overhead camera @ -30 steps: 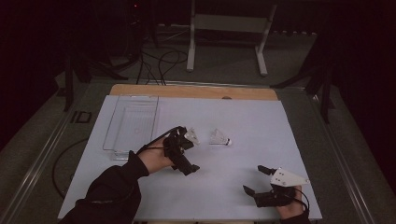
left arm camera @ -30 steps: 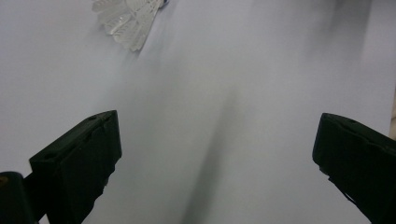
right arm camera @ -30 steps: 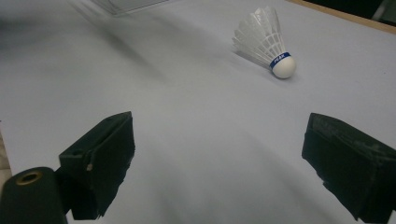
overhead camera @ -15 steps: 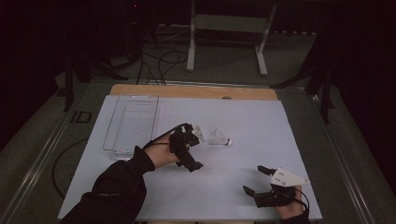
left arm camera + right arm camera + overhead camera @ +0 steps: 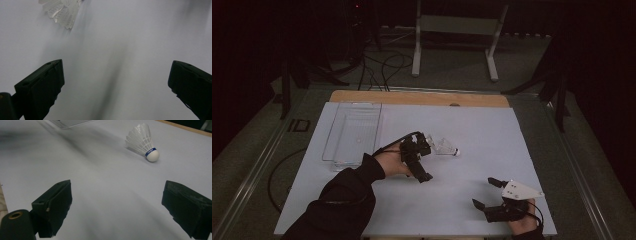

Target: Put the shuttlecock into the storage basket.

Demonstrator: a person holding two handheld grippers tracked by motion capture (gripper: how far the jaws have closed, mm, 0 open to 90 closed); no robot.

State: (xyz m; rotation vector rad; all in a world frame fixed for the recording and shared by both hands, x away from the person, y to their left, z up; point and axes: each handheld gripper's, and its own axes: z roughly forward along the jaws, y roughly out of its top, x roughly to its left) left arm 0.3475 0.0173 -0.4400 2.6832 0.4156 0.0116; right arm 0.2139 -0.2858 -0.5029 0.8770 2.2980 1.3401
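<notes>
A white shuttlecock (image 5: 446, 147) with a blue band and a white cork lies on its side near the middle of the white table top (image 5: 482, 125). My left gripper (image 5: 427, 159) hovers just left of it, open, nothing between its jaws. In the left gripper view the gripper (image 5: 116, 82) spreads wide over bare table, with the shuttlecock's feathers (image 5: 63, 10) at the top left. My right gripper (image 5: 484, 192) rests open near the front right edge. In the right gripper view the gripper (image 5: 117, 205) is empty, and the shuttlecock (image 5: 143, 142) lies well ahead of it.
A clear plastic tray (image 5: 328, 140) sits at the table's left, and its corner (image 5: 67, 122) shows at the top of the right gripper view. A wooden strip (image 5: 412, 97) borders the far edge. Beyond the table stand a metal frame (image 5: 452, 25) and floor cables (image 5: 382, 62).
My left gripper has moved right and a little farther from the person, closing in on the shuttlecock. The right gripper has stayed where it was.
</notes>
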